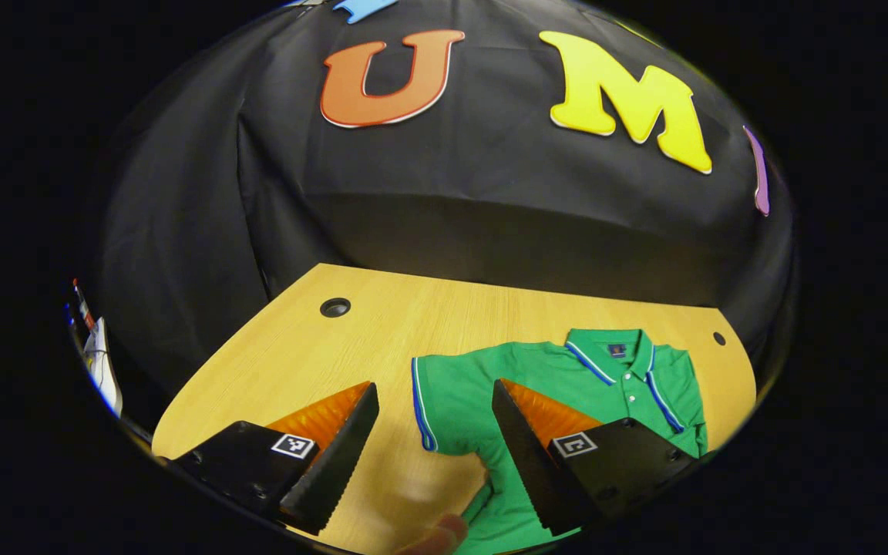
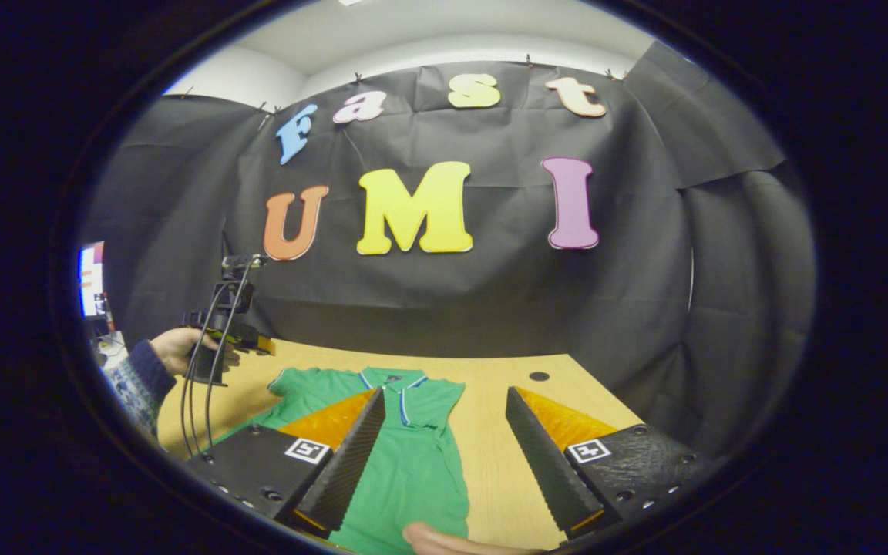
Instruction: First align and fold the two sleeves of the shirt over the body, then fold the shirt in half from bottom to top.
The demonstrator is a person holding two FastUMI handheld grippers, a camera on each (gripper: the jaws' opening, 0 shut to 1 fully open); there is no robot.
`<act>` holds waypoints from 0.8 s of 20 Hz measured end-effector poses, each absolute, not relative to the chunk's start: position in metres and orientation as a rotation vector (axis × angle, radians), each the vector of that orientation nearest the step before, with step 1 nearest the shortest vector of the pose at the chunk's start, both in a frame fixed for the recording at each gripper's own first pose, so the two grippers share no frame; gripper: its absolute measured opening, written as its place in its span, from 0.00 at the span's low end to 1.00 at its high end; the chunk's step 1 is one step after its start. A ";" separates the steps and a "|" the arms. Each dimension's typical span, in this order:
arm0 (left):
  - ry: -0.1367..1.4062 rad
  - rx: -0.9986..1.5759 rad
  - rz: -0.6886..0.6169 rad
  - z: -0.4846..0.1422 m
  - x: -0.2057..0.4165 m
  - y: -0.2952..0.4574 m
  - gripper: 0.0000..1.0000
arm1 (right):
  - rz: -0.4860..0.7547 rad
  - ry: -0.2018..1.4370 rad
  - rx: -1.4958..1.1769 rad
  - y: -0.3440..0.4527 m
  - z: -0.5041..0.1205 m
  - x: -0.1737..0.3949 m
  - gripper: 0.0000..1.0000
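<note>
We see a green polo shirt (image 1: 536, 378) lying flat on the wooden worktop (image 1: 313, 362), collar toward the far edge by the black cloth wall (image 1: 452, 193). In the left gripper view, the left gripper (image 1: 432, 447) hangs above the worktop with its fingers spread wide and holding nothing; the shirt's left sleeve (image 1: 440, 408), trimmed with blue and white, lies between them, and the right finger overlaps the shirt's body. In the right gripper view, the right gripper (image 2: 444, 455) is likewise wide apart and empty, framing the shirt's right sleeve (image 2: 436, 405) and bare wood. That view also shows a hand (image 2: 178, 348) in a patterned sleeve (image 2: 132, 381) holding the other gripper above the worktop's left side, cables (image 2: 201, 385) trailing down from it. A round hole (image 2: 539, 376) marks the worktop's far right corner.
</note>
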State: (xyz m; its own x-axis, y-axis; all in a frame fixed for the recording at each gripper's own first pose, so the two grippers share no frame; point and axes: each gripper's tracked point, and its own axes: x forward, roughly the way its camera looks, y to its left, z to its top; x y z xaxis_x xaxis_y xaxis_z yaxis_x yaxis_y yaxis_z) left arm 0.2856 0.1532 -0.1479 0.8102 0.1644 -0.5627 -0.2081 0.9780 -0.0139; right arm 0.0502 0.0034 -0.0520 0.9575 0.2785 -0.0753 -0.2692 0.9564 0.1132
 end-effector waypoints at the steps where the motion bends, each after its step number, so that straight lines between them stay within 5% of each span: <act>1: 0.634 -0.119 0.195 -0.157 0.295 0.153 0.95 | 0.261 0.074 0.101 -0.002 -0.052 0.050 0.96; 5: 0.777 -0.183 0.224 -0.195 0.314 0.163 0.94 | 0.255 0.085 0.092 -0.006 -0.067 0.051 0.96; 6: 0.806 -0.155 0.232 -0.203 0.316 0.170 1.00 | 0.251 0.094 0.091 -0.007 -0.071 0.052 0.96; 11: 0.957 -0.175 0.195 -0.234 0.312 0.166 0.86 | 0.240 0.149 0.101 -0.006 -0.096 0.059 0.96; 16: 1.032 -0.182 0.196 -0.250 0.306 0.165 0.47 | 0.242 0.176 0.120 -0.001 -0.105 0.066 0.96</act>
